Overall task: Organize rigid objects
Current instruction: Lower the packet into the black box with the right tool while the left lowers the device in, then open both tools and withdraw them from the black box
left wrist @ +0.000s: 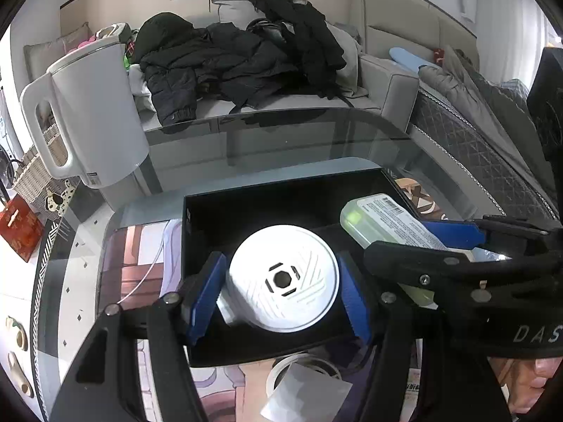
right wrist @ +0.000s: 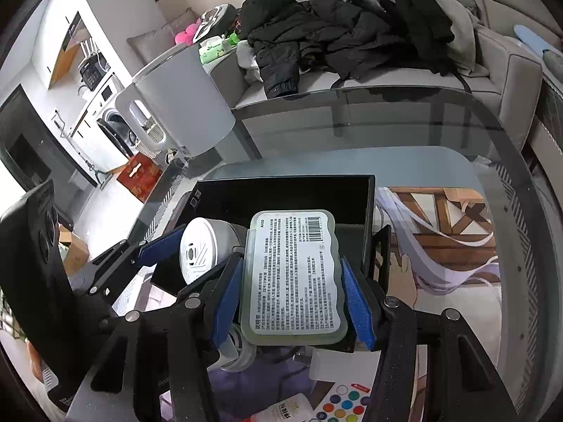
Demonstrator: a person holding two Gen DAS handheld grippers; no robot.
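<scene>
A glass-topped desk in a living room carries the work. Nearest the cameras, loose items lie on it unsorted: a roll of clear tape and a sheet of coloured round stickers. Just beyond, the left hand-held gripper has its blue pads closed against a white round plastic canister with a ribbed lid, held over the shallow black open box. The right hand-held gripper is clamped on a pale green flat plastic case with a printed label and barcode, also above the box. Neither item rests inside yet, so I judge the sorting barely begun. Farther back stands a white electric kettle, and behind it a grey sofa piled with dark clothes.
</scene>
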